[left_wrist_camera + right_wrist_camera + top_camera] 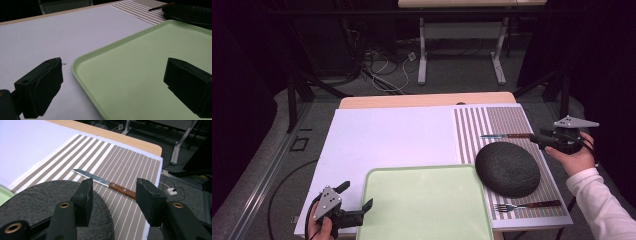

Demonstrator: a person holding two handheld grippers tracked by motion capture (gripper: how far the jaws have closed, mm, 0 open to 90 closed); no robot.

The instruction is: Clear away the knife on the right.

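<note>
At the right edge of the table, the right gripper [546, 142] hovers with its jaws parted and nothing between them, just above the wooden handle of the knife [105, 182], which lies flat on the striped mat [120, 160] with its blade pointing left. Just near of the knife sits the dark round plate [507, 169], and a fork [527, 205] lies on the mat's near edge. At the near left, the left gripper [358, 200] holds its jaws wide and empty, straddling the left rim of the green tray [140, 70].
</note>
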